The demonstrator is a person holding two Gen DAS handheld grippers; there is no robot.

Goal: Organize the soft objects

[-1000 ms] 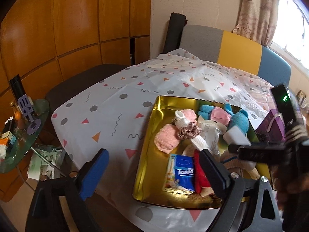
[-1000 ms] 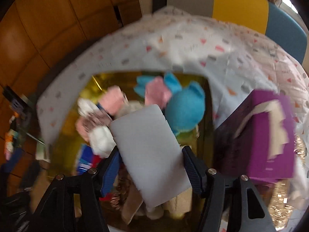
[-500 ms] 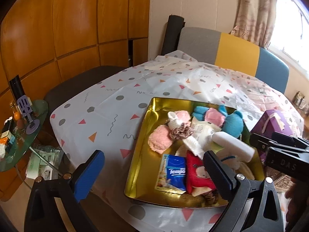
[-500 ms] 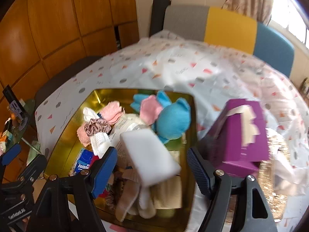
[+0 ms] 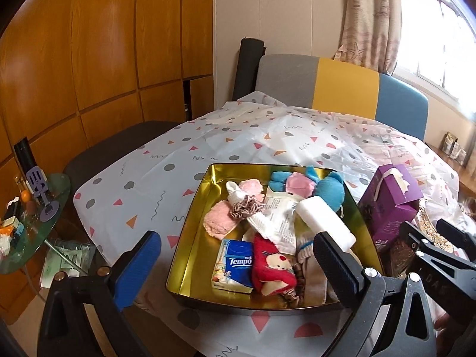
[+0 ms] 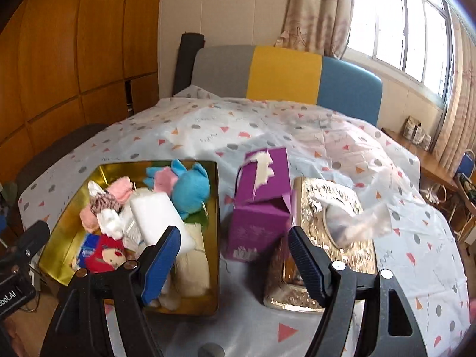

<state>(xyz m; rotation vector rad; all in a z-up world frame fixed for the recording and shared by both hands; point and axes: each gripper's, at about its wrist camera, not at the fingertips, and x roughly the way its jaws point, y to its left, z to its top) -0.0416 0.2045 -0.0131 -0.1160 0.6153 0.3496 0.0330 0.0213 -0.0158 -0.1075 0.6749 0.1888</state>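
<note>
Left wrist view: left tool [image 5: 238,255] spread, empty, above near edge of gold tray [image 5: 190,226] on tabletop [image 5: 142,184]. White sponge block [image 5: 325,221] lies atop soft pile in tray.

Right wrist view: right tool [image 6: 233,254] spread, empty, facing purple tissue box [image 6: 261,202] just right of tray [image 6: 212,208]; sponge block [image 6: 157,217] in tray.

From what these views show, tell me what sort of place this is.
Probably a home living or dining room: a grey, yellow and blue upholstered sofa back, a patterned curtain at the window, and a table under a dotted plastic tablecloth.
</note>
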